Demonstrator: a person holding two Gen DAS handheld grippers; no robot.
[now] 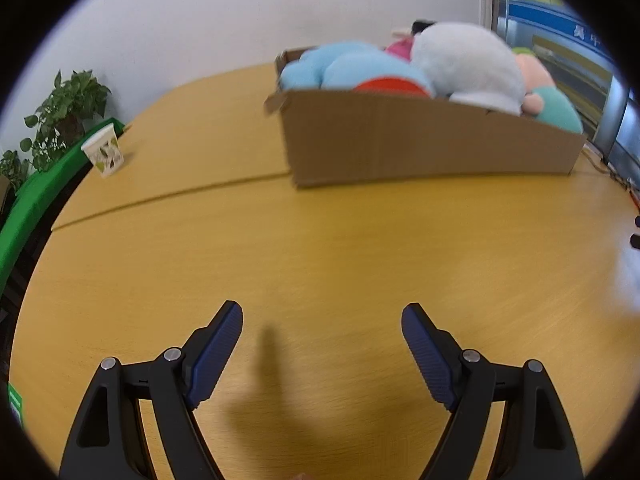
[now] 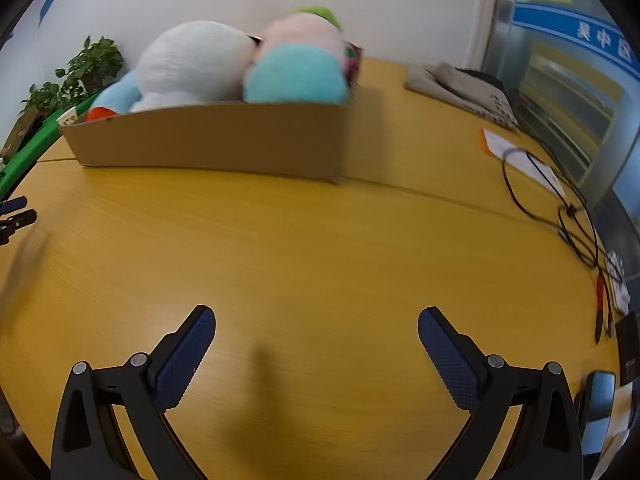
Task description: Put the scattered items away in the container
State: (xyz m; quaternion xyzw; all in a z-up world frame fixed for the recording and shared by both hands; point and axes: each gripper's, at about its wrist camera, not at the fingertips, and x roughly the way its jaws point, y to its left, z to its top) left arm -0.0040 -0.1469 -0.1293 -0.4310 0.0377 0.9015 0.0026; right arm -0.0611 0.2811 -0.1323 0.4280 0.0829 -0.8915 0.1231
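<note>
On the table (image 1: pixel 168 248), both grippers are hanging wide open and holding nothing: the left gripper (image 1: pixel 322 314) and the right gripper (image 2: pixel 317 318). Farther back, the box (image 1: pixel 420 140) is sitting on the table, and the soft toys (image 1: pixel 464 60) are lying piled inside it.

My left gripper (image 1: pixel 322 316): black frame, dark blue textured pads. My right gripper (image 2: pixel 317 318): same black, same blue pads. Table (image 1: pixel 320 248): yellow-ochre wood grain. Box (image 1: pixel 420 136): plain brown cardboard. Plush toys in box: light blue (image 1: pixel 344 66), white (image 1: pixel 464 60), pink with green top (image 2: pixel 304 28), turquoise (image 2: pixel 296 74). Paper cup (image 1: pixel 103 151): white, green leaf print. Cable (image 2: pixel 560 200): black.
</note>
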